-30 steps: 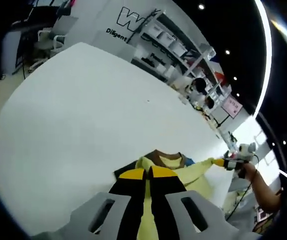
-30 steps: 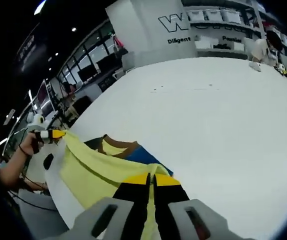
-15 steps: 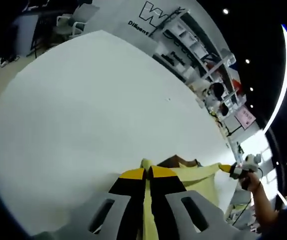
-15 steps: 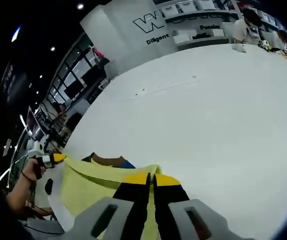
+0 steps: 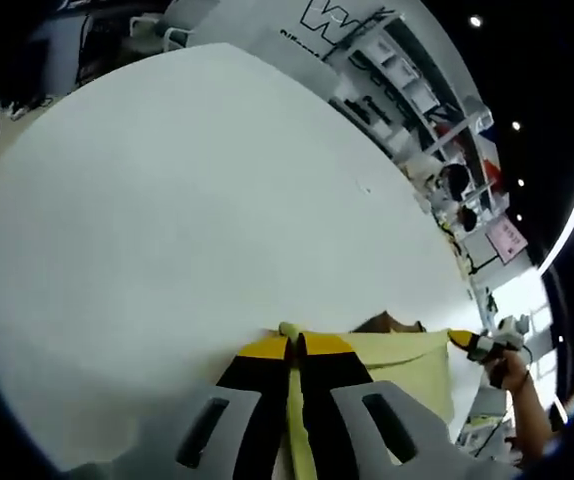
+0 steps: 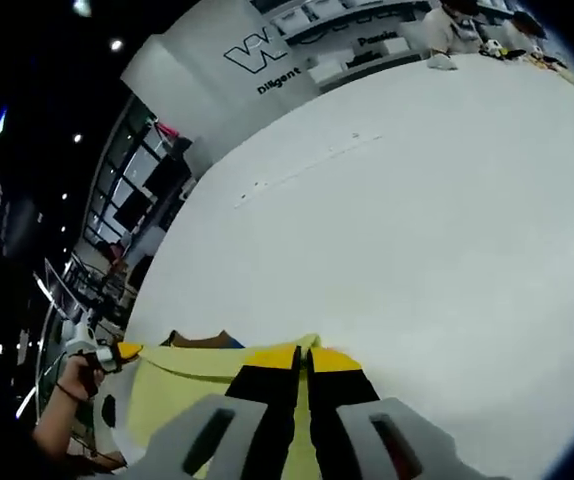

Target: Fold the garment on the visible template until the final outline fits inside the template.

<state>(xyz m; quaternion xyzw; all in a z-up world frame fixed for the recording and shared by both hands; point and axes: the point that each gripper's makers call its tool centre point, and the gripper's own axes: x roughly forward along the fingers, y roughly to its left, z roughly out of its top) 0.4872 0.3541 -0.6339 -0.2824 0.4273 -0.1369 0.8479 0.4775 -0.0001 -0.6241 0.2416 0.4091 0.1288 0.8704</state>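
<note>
A pale yellow garment point(image 5: 397, 360) hangs stretched between my two grippers above the white table point(image 5: 187, 200). My left gripper point(image 5: 295, 345) is shut on one edge of it, the cloth pinched between the yellow-tipped jaws. In the left gripper view the right gripper point(image 5: 464, 340) holds the far corner, with a hand behind it. My right gripper point(image 6: 304, 352) is shut on the garment point(image 6: 182, 385) too, and the left gripper point(image 6: 119, 352) shows at the far end. A brown collar with a bit of blue point(image 6: 199, 340) peeks above the taut yellow edge. No template outline can be made out.
The white table point(image 6: 417, 200) spreads wide ahead of both grippers. Beyond it stand a white wall with dark lettering point(image 6: 257, 60) and shelves with boxes point(image 5: 407, 80). A person point(image 5: 457, 185) stands near the shelves.
Both grippers have lifted and tilted, so more table shows in each view. The garment's top edge is pulled straighter, and less of the collar and blue part shows.
</note>
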